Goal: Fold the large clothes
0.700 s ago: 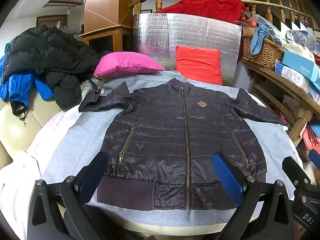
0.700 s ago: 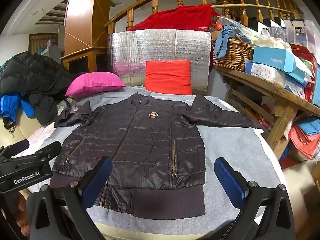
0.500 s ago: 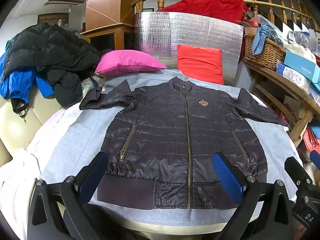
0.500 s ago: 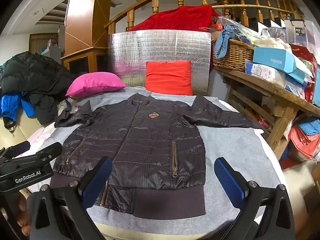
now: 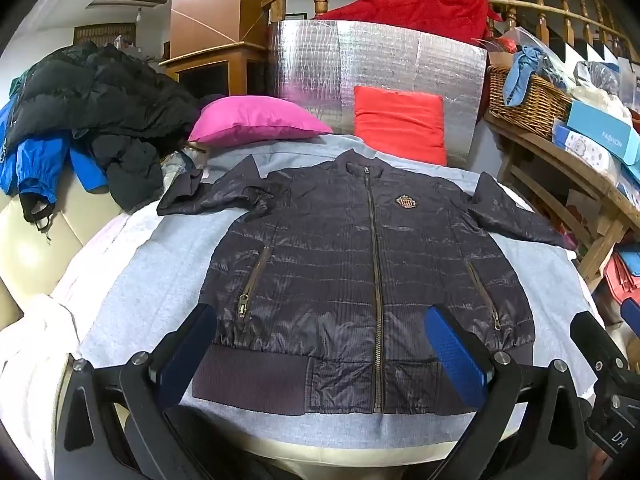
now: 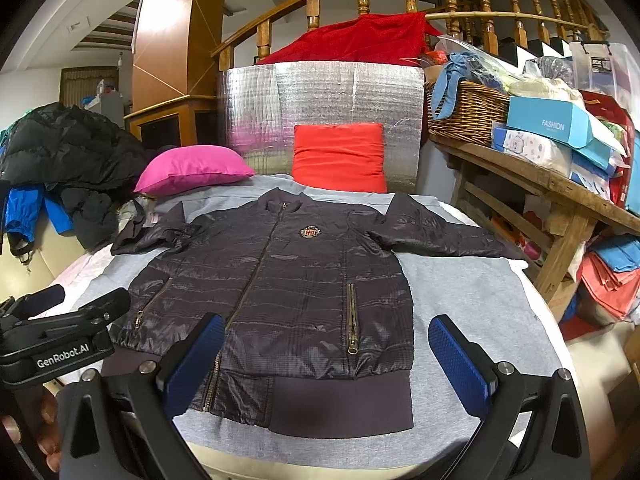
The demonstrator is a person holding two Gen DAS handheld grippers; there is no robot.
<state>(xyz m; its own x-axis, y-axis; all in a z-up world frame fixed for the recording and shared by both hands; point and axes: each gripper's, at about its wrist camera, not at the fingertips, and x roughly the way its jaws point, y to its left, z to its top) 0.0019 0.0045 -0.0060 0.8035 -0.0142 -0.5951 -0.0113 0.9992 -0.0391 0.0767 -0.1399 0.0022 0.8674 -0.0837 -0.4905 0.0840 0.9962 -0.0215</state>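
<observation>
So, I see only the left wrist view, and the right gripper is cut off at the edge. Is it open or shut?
Observer: The right gripper is wide open above the jacket hem and grips nothing.
Operator: Is the person's hand visible anywhere?
Observer: Yes. In the right wrist view, fingertips of a hand show at the lower left, under the body of the left gripper.
Operator: Any marking on that body?
Observer: It carries a white label that reads GenRobot.AI.
</observation>
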